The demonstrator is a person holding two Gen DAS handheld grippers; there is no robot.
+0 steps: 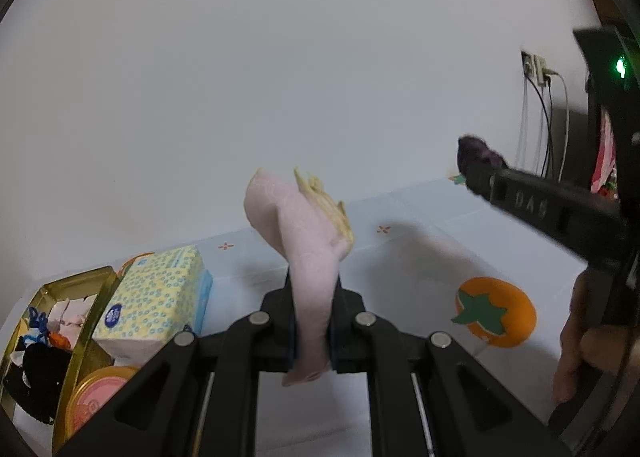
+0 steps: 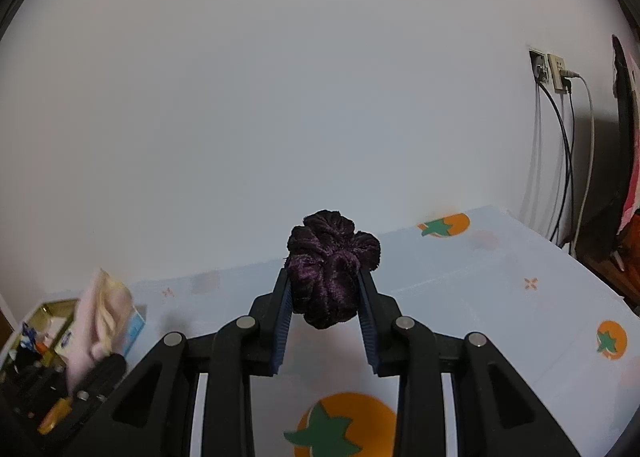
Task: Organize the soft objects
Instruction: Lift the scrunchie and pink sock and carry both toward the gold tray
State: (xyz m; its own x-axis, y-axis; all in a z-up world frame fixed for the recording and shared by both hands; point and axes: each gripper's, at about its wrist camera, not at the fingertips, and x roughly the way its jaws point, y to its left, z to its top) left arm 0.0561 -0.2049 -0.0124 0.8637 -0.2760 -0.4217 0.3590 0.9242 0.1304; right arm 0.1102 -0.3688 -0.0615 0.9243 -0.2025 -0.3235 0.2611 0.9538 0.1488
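While clamped: left hand-held gripper (image 1: 312, 321) on pink cloth (image 1: 304, 241), right hand-held gripper (image 2: 326, 297) on purple scrunchie (image 2: 330, 269).

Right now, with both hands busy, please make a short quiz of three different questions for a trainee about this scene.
1. True or false: the left gripper is shut on a pink cloth.
2. What does the right gripper hold? A) tissue pack B) dark purple scrunchie C) nothing
3. Fill in: beside the tissue pack stands a gold ____ holding small items.

Key: 1 true; 2 B; 3 tin
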